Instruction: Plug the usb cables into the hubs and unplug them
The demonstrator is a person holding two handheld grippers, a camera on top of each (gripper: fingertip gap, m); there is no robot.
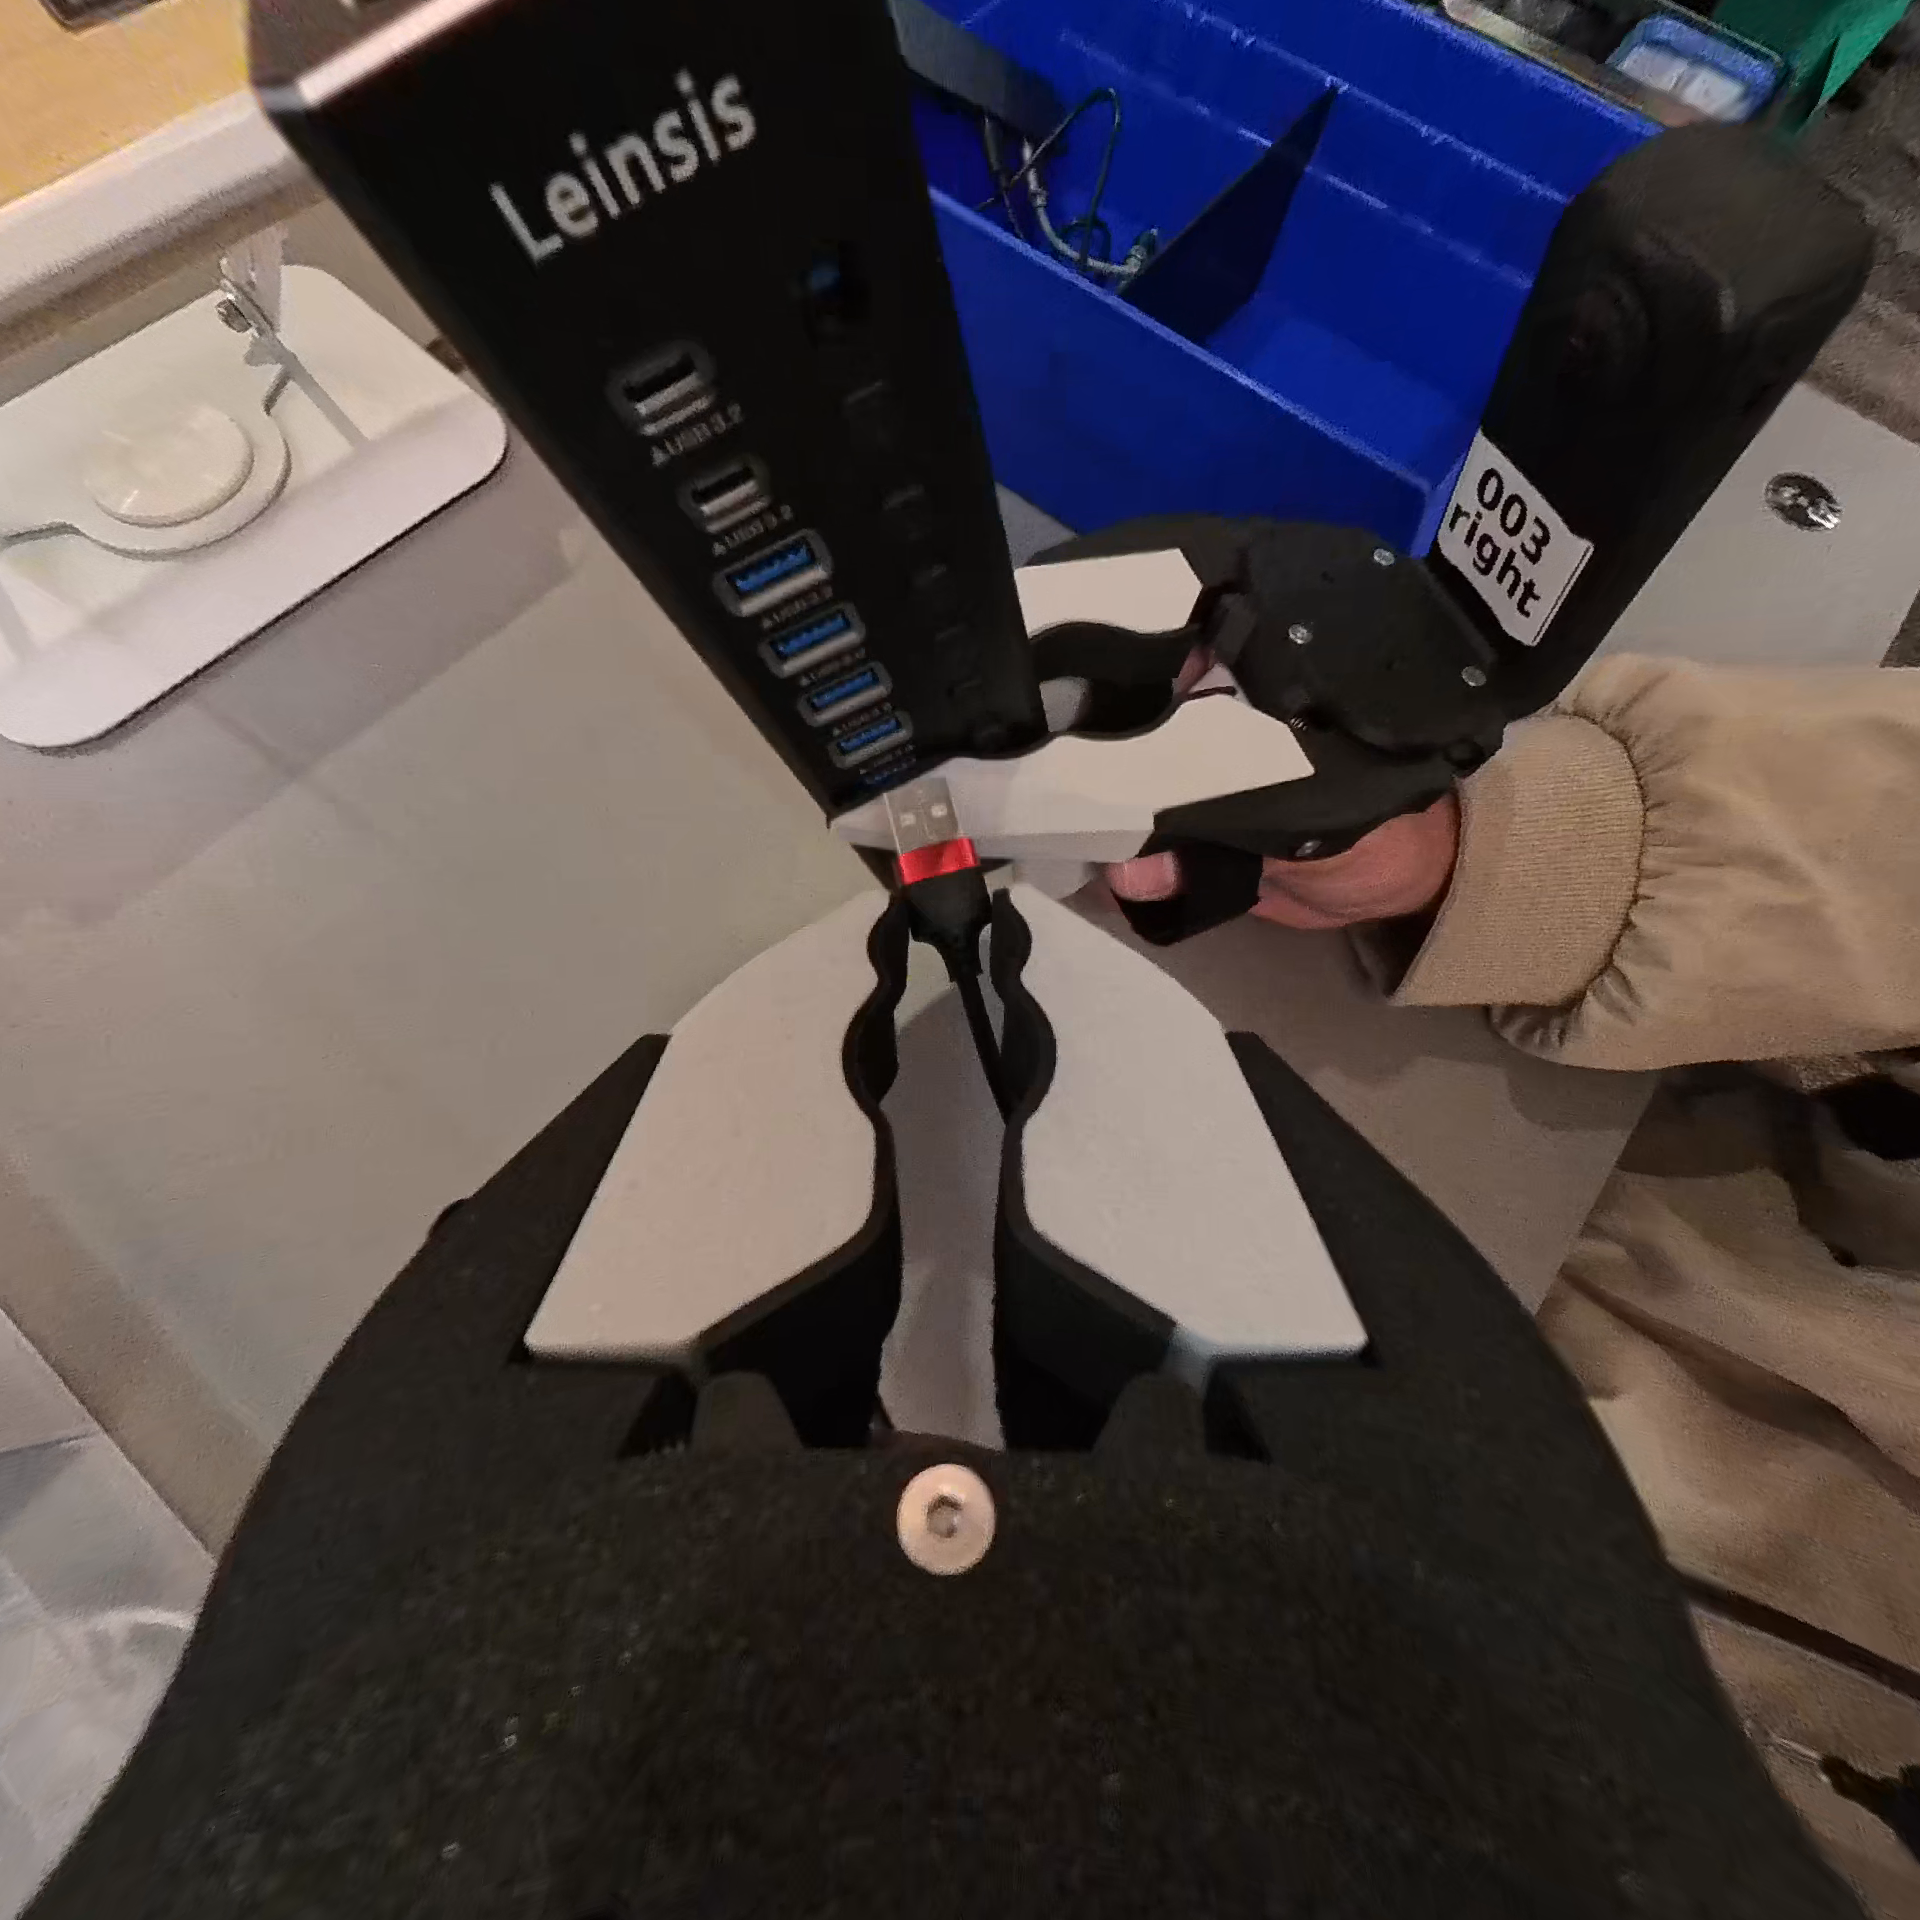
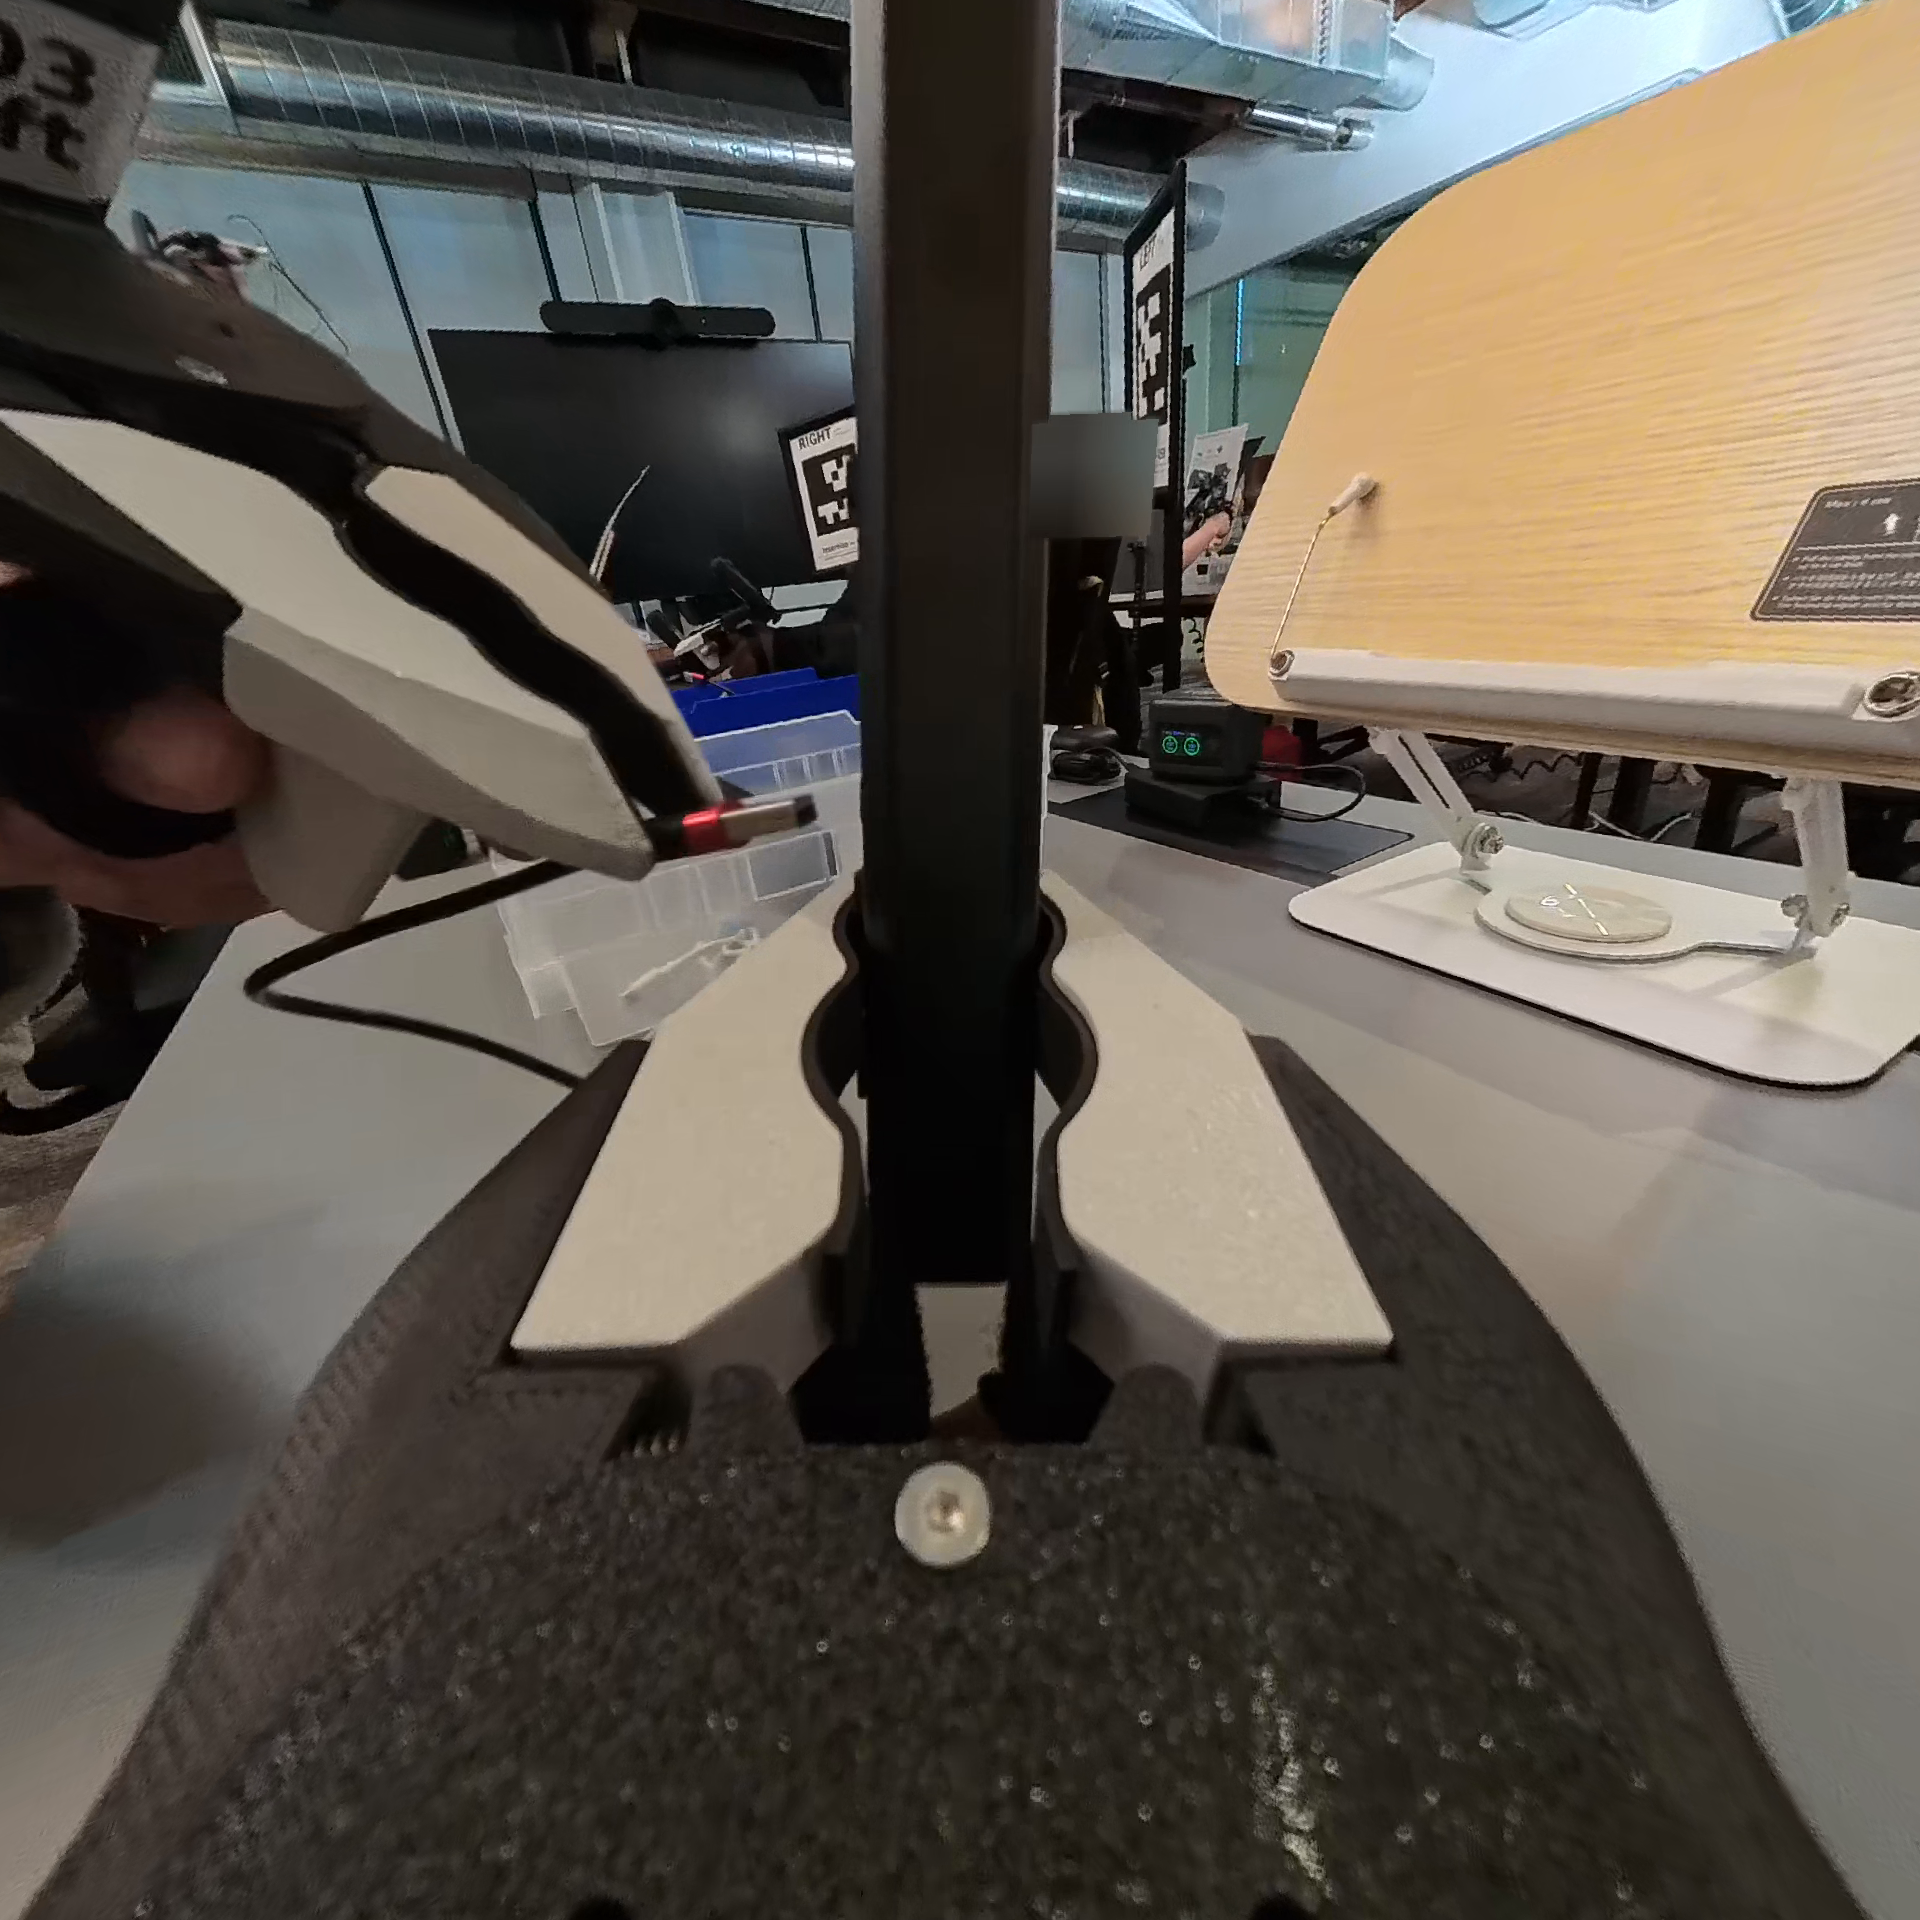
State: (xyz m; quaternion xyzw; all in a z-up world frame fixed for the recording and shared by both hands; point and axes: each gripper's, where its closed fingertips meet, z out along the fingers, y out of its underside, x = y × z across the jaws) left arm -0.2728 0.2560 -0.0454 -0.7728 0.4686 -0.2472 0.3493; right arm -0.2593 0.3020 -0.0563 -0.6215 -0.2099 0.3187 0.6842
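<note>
My left gripper (image 1: 943,914) is shut on a black USB cable with a red-collared metal plug (image 1: 928,831). The plug tip sits just short of the lowest ports of a tall black USB hub (image 1: 717,416), apart from it. The hub stands upright, showing a column of several ports, blue ones lower down. My right gripper (image 1: 1049,769) is shut on the hub's lower end. In the right wrist view the hub (image 2: 948,623) rises between my right gripper's (image 2: 948,925) fingers, and the left gripper (image 2: 665,821) holds the plug (image 2: 748,819) left of the hub. The cable (image 2: 395,1018) trails over the table.
A blue divided bin (image 1: 1247,343) with wires stands behind the hub. A wooden-topped stand on a white base (image 2: 1621,966) is at the right of the right wrist view, also seen at left (image 1: 208,499). A clear plastic box (image 2: 665,935) lies on the grey table (image 2: 1455,1299).
</note>
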